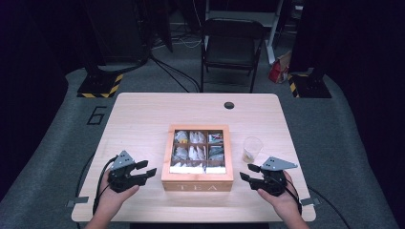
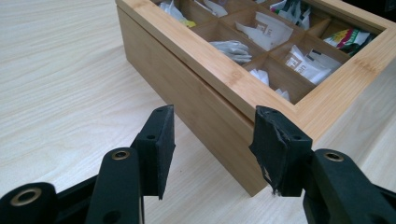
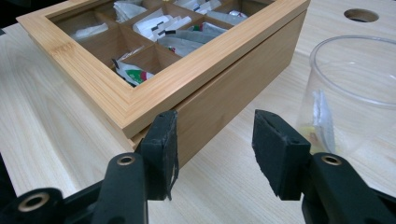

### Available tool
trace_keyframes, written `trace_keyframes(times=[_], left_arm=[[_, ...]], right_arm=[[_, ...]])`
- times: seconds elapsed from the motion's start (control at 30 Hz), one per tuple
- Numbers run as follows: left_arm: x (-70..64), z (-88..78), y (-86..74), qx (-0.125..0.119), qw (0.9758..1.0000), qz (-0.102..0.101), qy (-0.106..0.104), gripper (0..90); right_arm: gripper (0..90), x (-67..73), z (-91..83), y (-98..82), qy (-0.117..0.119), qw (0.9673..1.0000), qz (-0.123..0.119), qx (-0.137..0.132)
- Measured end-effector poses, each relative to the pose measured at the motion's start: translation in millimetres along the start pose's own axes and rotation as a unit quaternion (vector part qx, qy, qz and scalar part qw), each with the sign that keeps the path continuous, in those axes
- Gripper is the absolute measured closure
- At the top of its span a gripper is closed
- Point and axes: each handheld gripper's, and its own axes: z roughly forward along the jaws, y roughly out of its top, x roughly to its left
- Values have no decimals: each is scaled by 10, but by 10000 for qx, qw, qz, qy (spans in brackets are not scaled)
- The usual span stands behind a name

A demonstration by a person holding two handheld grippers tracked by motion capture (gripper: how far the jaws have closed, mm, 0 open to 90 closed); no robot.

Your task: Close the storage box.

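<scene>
The tea box (image 1: pixel 197 180) was honey-coloured bamboo with pale lettering; its sachets (image 1: pixel 191 152) were mostly white, some marked red, green or yellow. The table (image 1: pixel 143 119) showed light wood grain. Both grippers, left (image 1: pixel 146 170) and right (image 1: pixel 250 172), were black.

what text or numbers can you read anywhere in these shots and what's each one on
"TEA": on the front face of the wooden tea box, high view.
"6": a dark figure on the grey floor left of the table.
Print on the tea bag wrappers inside the box: too small and blurred to read.
The clear plastic cup carries no lettering that can be made out.
</scene>
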Motion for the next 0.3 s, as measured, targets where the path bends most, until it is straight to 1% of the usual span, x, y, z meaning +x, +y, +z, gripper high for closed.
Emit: trace_keyframes(times=[0.07, 0.1, 0.17, 0.3], left_arm=[[13, 11, -14, 21, 10000, -27, 10, 486], [25, 16, -20, 45, 10000, -3, 19, 483], [37, 29, -36, 51, 10000, -61, 25, 475], [60, 48, -42, 76, 9999, -77, 51, 457]], right_arm=[[500, 2, 17, -14, -10, 10000, -35, 42], [499, 2, 27, -19, -17, 10000, -46, 43], [496, 8, 34, -28, 3, 10000, -40, 71], [484, 10, 42, -43, -24, 10000, -42, 45]])
